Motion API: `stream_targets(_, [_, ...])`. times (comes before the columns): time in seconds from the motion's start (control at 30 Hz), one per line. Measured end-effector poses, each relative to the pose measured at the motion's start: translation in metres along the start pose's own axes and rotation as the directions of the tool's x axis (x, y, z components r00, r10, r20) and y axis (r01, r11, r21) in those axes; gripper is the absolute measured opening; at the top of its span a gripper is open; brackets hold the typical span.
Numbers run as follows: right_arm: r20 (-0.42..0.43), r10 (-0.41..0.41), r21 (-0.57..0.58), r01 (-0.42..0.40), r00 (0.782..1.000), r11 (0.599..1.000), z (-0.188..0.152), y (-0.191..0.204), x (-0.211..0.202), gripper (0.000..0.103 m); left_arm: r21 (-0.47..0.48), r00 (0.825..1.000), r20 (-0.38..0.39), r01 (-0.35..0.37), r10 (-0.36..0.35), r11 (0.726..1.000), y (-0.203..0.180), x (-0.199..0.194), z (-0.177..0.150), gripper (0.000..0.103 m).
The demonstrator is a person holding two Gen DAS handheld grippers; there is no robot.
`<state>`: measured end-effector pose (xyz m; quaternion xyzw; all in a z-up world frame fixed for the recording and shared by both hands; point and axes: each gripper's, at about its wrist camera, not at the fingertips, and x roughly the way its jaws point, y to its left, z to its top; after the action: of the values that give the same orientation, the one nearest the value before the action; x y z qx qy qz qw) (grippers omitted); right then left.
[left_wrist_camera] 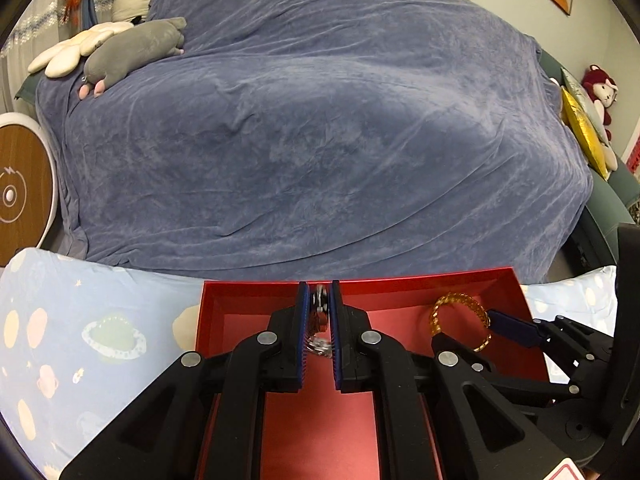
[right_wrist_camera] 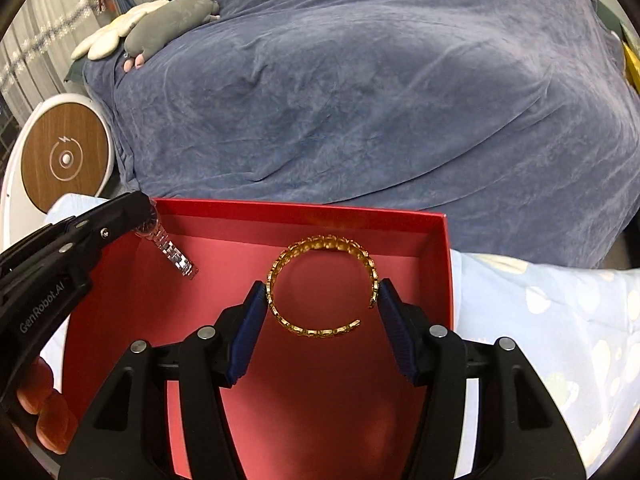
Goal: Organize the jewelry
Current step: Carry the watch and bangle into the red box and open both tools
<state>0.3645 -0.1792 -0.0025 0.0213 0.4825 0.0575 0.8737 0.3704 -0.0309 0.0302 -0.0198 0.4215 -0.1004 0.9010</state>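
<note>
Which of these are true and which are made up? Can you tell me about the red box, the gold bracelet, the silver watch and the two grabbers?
1. The gold bracelet sits between the jaws of the right gripper. True.
2. The left gripper is wide open and holds nothing. False: it is shut on the silver watch.
3. Both grippers are over the red box. True.
4. The gold bracelet is a closed ring. False: it has a gap on one side.
5. The red box stands on the blue bedspread. False: it rests on a light blue cloth with planets.
</note>
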Motion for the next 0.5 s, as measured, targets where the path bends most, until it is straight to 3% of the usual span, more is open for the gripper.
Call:
stream_targets(0.23, [0.074, 0.041, 0.069, -0.046, 0.996, 0.997, -0.015, -0.015, -0.037, 0.062, -0.046, 0.999, 0.045, 0.02, -0.018, 0.999, 0.017, -0.026, -0.002, 0.022])
stream_targets(0.43, [0.143, 0.034, 0.051, -0.041, 0.989, 0.998, -0.067, -0.02, -0.116, 0.064, -0.028, 0.993, 0.119, 0.015, -0.011, 1.0, 0.022, -0.105, -0.036, 0.044])
stream_targets(0.5, [0.165, 0.021, 0.046, -0.029, 0.986, 0.999, -0.09, -0.019, -0.142, 0.068, -0.028, 0.99, 0.138, -0.006, 0.009, 1.0, 0.024, -0.133, -0.054, 0.059])
